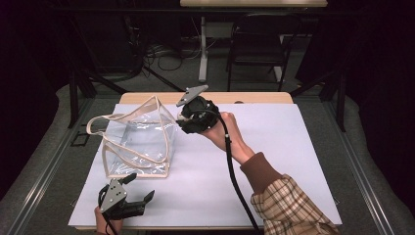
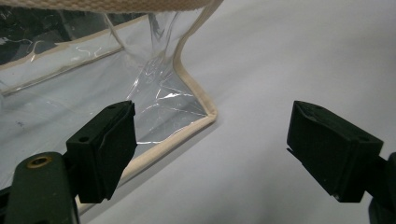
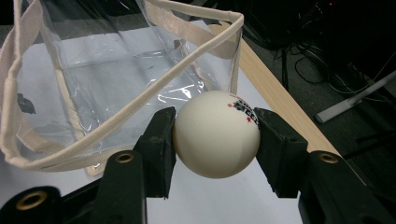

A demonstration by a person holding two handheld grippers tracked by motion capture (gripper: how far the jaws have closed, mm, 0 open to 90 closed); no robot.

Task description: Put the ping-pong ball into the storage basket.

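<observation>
The small cream-white ball with red and black print [image 3: 217,134] sits centre-bottom of my right gripper view, pinched between both pads of my right gripper [image 3: 216,140], jaws closed onto its sides. It's up off the desk, just at the near edge of the clear plastic tote bag with beige fabric trim [image 3: 116,84], whose open mouth fills the upper left of that frame. In the high view my right gripper [image 1: 188,117] hangs at the bag's [image 1: 139,139] upper right corner, centre of frame. So pick-up looks done; what's left, I'd say: carry ball over the rim, let go inside. Bag looks empty so far.

My left gripper [image 1: 142,188], lower left in high view, is spread wide, holding nothing, just beside the bag's bottom corner on the white desk sheet [image 1: 274,147].
</observation>
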